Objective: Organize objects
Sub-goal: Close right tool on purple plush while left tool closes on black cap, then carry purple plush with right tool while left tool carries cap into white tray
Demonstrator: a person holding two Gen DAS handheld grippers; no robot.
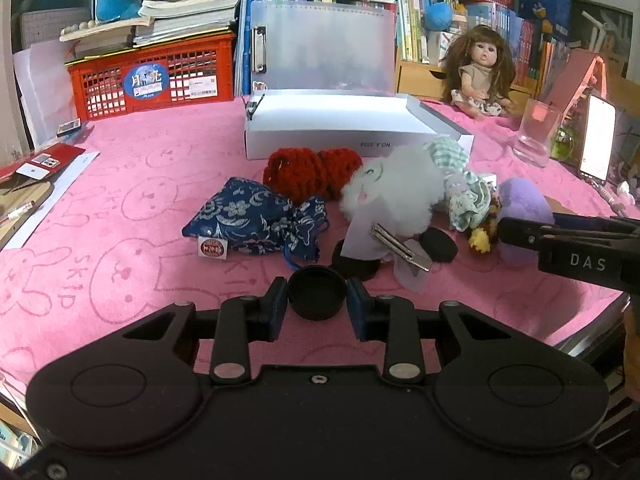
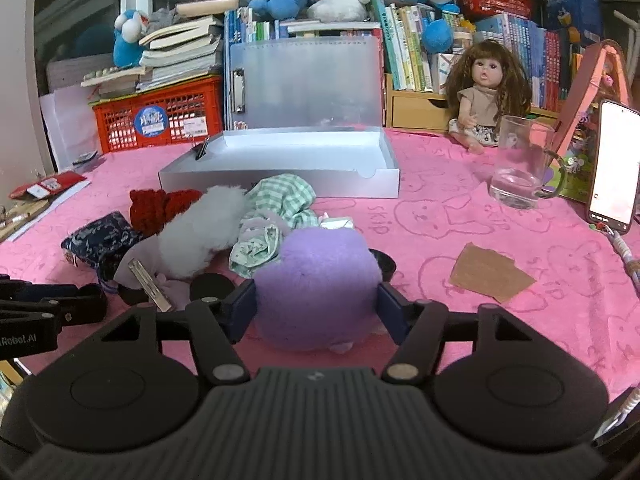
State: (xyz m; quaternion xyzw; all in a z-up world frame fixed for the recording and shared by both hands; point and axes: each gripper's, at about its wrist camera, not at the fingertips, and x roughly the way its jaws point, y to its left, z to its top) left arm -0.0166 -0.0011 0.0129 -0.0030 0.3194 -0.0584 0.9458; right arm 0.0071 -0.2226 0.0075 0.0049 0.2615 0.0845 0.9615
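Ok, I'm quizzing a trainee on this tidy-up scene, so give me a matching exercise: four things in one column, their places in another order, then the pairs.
Things:
1. black cap
2. purple plush
3. doll
4. glass mug

Places:
A. sitting at the back of the pink cloth, by the books
B. between the left gripper's fingers
C. between the right gripper's fingers
D. standing beside the phone

Pairs: 1-B, 2-C, 3-A, 4-D
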